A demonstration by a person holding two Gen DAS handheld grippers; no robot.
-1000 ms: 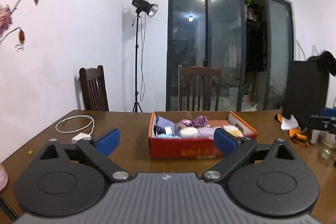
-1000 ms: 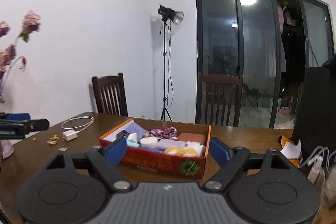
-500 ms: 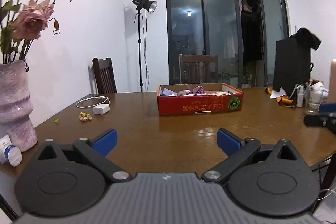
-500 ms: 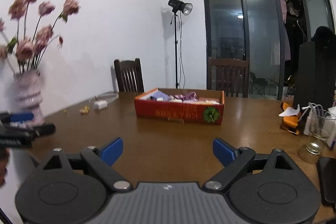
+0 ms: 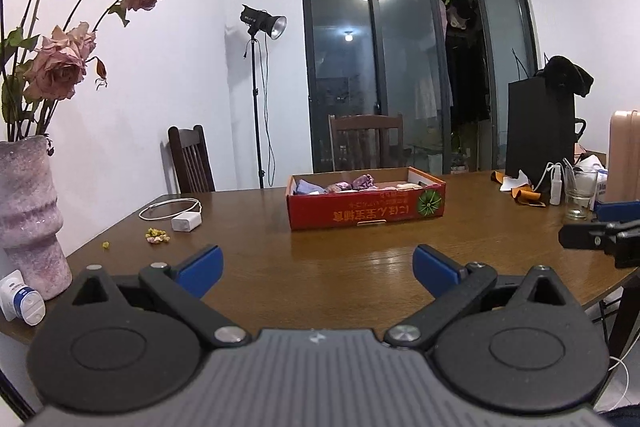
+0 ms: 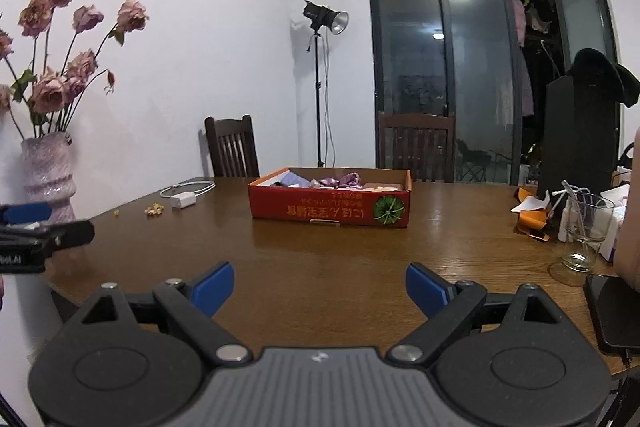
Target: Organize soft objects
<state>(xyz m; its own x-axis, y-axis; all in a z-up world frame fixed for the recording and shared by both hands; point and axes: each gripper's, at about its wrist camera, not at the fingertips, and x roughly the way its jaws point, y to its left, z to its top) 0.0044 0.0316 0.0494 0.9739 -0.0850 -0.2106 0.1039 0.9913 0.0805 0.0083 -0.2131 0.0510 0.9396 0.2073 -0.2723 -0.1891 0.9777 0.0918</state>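
while each hand-held gripper (image 5: 316, 263) gapes empty, red box (image 5: 366, 203) sits well beyond.

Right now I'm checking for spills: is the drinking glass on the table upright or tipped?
Upright. The glass stands on its base on the table, mouth upward.

Soft objects (image 5: 352, 183) inside red box (image 5: 366, 213)

Red box (image 5: 366, 205) walls hide most soft items (image 5: 352, 183); types unclear, maybe cloth. Phone (image 6: 612, 311) cut by edge.
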